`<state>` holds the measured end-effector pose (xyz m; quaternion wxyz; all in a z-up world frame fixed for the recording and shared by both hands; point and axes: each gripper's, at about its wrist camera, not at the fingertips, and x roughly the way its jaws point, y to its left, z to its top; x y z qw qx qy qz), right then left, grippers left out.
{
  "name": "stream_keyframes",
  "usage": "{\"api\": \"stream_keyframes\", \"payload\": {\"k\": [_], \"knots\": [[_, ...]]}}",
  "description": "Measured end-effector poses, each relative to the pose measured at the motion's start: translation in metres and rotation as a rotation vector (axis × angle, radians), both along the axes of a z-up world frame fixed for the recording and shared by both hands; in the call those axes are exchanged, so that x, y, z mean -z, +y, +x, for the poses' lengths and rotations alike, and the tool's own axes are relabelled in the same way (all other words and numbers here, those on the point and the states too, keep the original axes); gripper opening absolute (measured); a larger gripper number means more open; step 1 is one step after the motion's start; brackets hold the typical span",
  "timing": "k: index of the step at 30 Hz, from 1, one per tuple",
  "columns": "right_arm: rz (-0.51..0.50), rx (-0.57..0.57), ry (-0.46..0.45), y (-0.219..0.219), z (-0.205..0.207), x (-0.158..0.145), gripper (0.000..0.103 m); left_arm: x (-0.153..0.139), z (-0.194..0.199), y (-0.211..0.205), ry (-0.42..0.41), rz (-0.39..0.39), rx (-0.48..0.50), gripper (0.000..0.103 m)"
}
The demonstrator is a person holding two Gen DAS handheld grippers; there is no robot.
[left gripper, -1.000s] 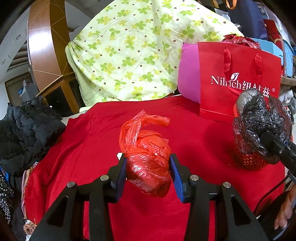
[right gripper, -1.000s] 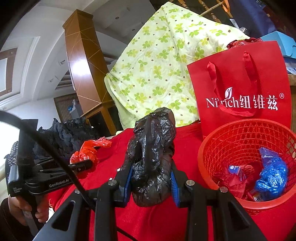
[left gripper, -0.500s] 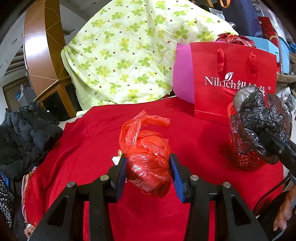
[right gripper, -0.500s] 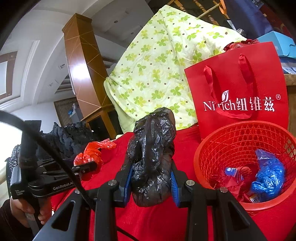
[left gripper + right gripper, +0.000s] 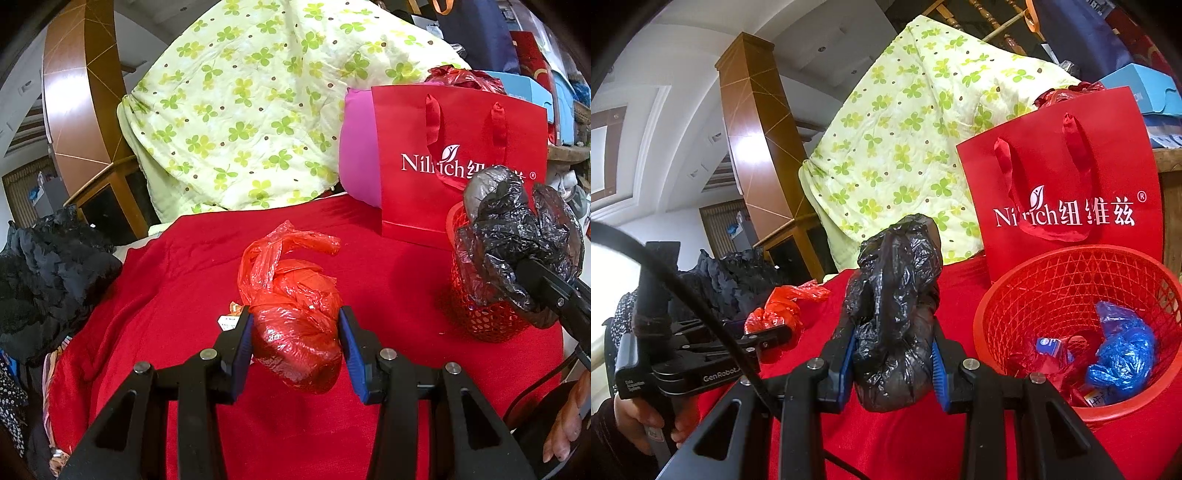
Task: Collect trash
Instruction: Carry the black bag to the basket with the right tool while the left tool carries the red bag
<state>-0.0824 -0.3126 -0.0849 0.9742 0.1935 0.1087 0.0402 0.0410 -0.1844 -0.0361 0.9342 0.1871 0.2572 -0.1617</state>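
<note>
My left gripper [image 5: 295,343] is shut on a crumpled red plastic bag [image 5: 295,314], held above the red cloth [image 5: 177,295]. My right gripper [image 5: 892,358] is shut on a crumpled black plastic bag [image 5: 894,314], held just left of the red mesh basket [image 5: 1052,269]. The basket holds blue and red trash [image 5: 1123,354]. In the left wrist view the black bag [image 5: 513,243] hangs in front of the basket [image 5: 484,321] at the right. In the right wrist view the left gripper with the red bag [image 5: 775,314] is at the left.
A red paper gift bag [image 5: 461,166] stands behind the basket, with a pink cushion [image 5: 358,162] and a green-flowered quilt [image 5: 251,110] behind. A black jacket [image 5: 48,273] lies at the left edge. A small wrapper [image 5: 229,321] lies on the cloth.
Both grippers keep their bags. The right gripper has edged closer to the basket; the left gripper has moved slightly forward over the cloth.
</note>
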Motion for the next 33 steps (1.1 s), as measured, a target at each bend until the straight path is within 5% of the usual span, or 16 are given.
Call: {"api": "stream_keyframes", "payload": {"k": [33], "knots": [[0.026,0.034,-0.049,-0.006,-0.021,-0.004,0.037,-0.01,-0.007,-0.019,-0.014,0.01,0.042,0.046]]}}
